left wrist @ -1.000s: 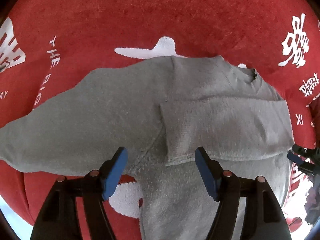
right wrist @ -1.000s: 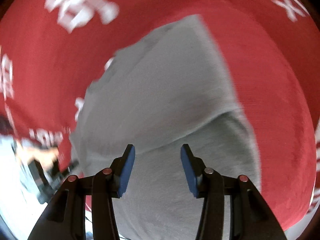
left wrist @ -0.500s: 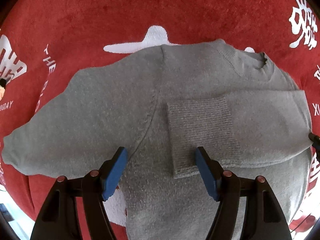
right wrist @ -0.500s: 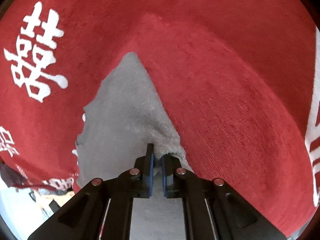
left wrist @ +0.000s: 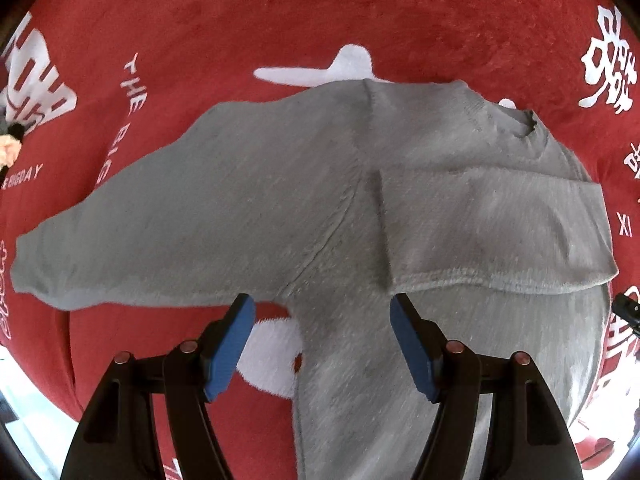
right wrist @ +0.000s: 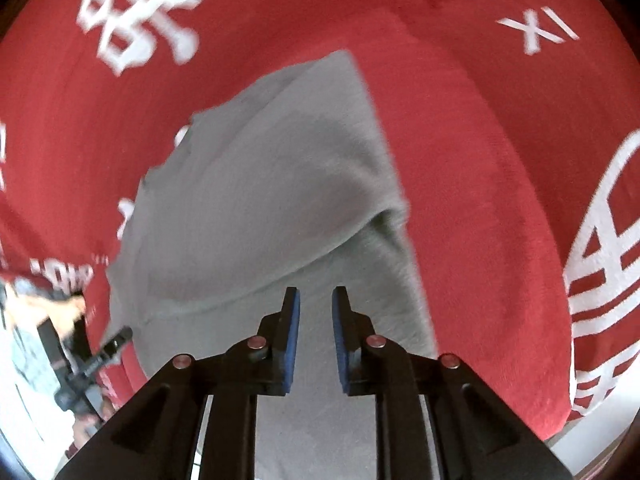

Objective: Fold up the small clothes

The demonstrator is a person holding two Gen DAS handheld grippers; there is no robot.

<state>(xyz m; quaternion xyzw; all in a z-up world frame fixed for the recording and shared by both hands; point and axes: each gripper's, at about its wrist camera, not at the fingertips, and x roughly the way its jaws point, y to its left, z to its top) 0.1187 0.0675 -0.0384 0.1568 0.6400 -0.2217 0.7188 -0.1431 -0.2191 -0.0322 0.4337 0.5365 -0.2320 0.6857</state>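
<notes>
A small grey sweater (left wrist: 288,208) lies flat on a red cloth (left wrist: 320,20) with white lettering. Its right sleeve (left wrist: 492,236) is folded across the chest; its left sleeve (left wrist: 100,248) stretches out to the left. My left gripper (left wrist: 322,332) is open and empty, just above the sweater near the armpit. In the right wrist view the sweater (right wrist: 260,208) shows with the folded sleeve's fold on top. My right gripper (right wrist: 315,320) is open a little, holds nothing and hovers over the grey fabric.
The red cloth (right wrist: 480,160) covers the whole surface and drops off at its near edge (right wrist: 560,424). The left gripper and the person's hand (right wrist: 60,316) show at the left of the right wrist view. The right gripper's tip (left wrist: 628,308) shows at the right edge.
My right gripper was shut on the sleeve's fold half a second ago; it has now let go, opened a little and drawn back. The left gripper has shifted slightly, still open.
</notes>
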